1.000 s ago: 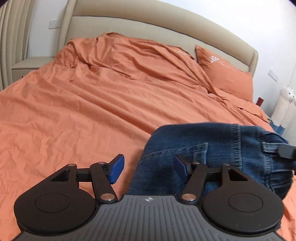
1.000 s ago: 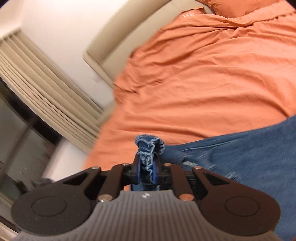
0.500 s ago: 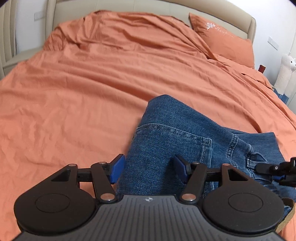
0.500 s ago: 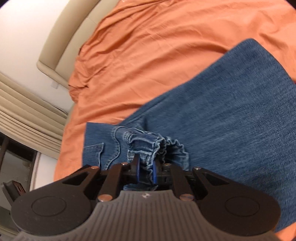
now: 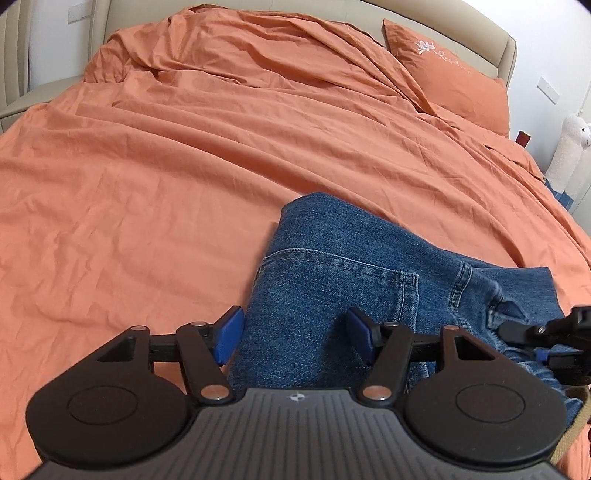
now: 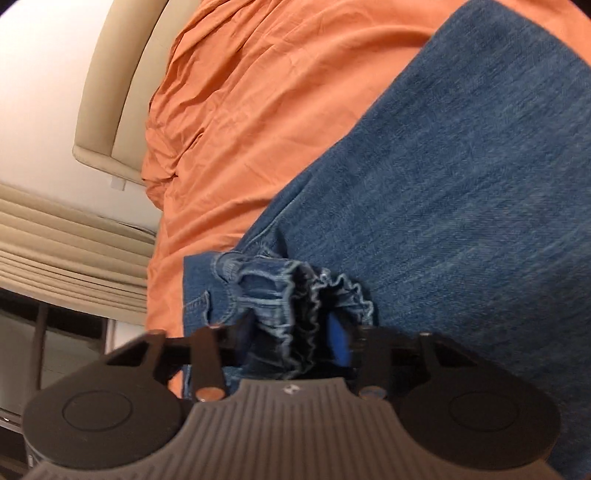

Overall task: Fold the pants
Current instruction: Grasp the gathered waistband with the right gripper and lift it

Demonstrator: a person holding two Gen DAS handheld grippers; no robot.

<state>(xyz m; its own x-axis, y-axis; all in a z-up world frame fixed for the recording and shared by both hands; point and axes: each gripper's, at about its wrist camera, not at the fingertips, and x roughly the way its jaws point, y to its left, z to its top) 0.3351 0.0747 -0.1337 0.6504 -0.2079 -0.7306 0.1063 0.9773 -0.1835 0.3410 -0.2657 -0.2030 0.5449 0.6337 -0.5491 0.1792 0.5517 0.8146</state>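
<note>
Blue denim pants (image 5: 343,280) lie folded on the orange bed sheet (image 5: 166,166), back pocket up. My left gripper (image 5: 293,334) is open, its blue pads either side of the pants' near edge, holding nothing. In the right wrist view the pants (image 6: 461,184) fill the right side, and the bunched waistband (image 6: 291,295) sits between the spread blue pads of my right gripper (image 6: 295,347), which is open. The right gripper's fingers also show at the right edge of the left wrist view (image 5: 554,332), at the waistband.
An orange pillow (image 5: 454,77) lies at the head of the bed against the beige headboard (image 5: 443,22). A white plush toy (image 5: 570,147) stands beside the bed at right. Beige curtains (image 6: 74,251) and a window are on the left.
My right gripper was shut on the waistband, lowered it onto the folded pants, and now its jaws have opened. The left gripper stayed open and moved slightly closer to the pants.
</note>
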